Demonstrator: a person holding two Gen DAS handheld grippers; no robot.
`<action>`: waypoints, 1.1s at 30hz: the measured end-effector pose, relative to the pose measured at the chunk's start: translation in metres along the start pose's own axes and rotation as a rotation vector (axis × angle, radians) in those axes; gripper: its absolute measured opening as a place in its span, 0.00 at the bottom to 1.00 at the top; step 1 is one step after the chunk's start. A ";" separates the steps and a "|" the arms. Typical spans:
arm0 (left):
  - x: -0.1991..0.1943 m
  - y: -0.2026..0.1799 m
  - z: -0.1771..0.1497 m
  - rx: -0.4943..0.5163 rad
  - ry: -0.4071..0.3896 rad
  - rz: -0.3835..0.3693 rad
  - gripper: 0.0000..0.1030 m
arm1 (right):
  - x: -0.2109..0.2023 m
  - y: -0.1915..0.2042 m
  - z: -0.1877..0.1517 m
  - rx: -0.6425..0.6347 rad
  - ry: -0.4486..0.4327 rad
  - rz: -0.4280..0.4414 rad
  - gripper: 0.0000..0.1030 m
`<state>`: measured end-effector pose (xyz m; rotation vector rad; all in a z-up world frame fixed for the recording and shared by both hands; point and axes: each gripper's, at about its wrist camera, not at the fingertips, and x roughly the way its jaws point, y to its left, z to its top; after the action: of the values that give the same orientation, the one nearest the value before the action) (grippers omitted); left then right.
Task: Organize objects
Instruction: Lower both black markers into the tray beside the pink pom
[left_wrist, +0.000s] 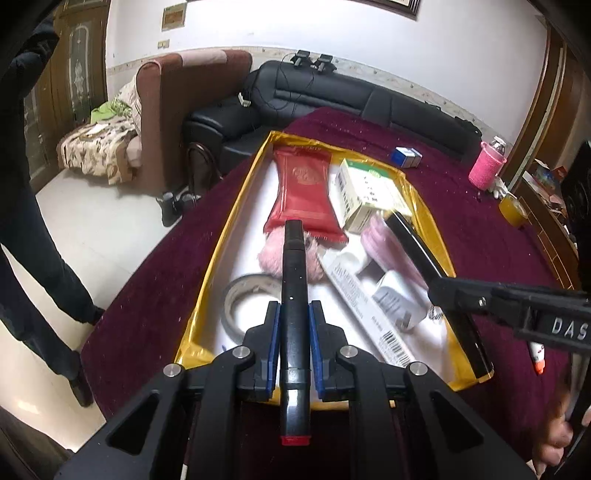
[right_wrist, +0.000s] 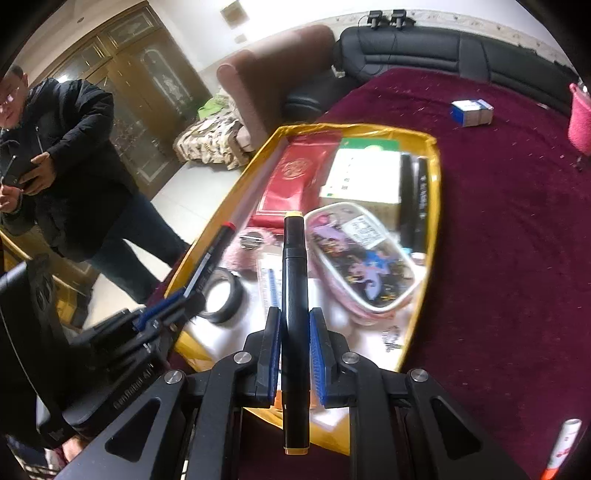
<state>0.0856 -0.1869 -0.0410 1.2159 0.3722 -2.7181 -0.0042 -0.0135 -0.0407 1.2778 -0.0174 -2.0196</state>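
Oddly, both markers run out past the blue pads, so their barrels are half hidden. The left gripper (left_wrist: 293, 345) pinches a red-capped marker (left_wrist: 293, 295); the right gripper (right_wrist: 294, 350) pinches a yellow-capped marker (right_wrist: 294, 314). Both hang over the gold tray (left_wrist: 218, 251), where a glossy red pouch (left_wrist: 303, 192), tape roll (left_wrist: 240, 295) and what may be pink fluff (left_wrist: 269, 254) blur together.

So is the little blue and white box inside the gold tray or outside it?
Outside. The blue and white box sits on the maroon tablecloth, apart from the gold tray, beyond its far right corner.
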 end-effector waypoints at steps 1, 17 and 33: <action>0.003 0.001 -0.002 -0.003 0.007 0.003 0.14 | 0.002 0.002 0.000 -0.001 0.004 0.007 0.17; 0.020 0.008 -0.006 -0.073 0.027 -0.007 0.14 | 0.048 0.026 -0.004 -0.012 0.098 0.101 0.17; 0.025 -0.008 -0.001 -0.095 0.021 0.010 0.14 | 0.044 0.018 0.008 -0.014 0.052 0.050 0.17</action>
<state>0.0681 -0.1791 -0.0593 1.2184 0.4899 -2.6484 -0.0106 -0.0554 -0.0637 1.3077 -0.0107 -1.9404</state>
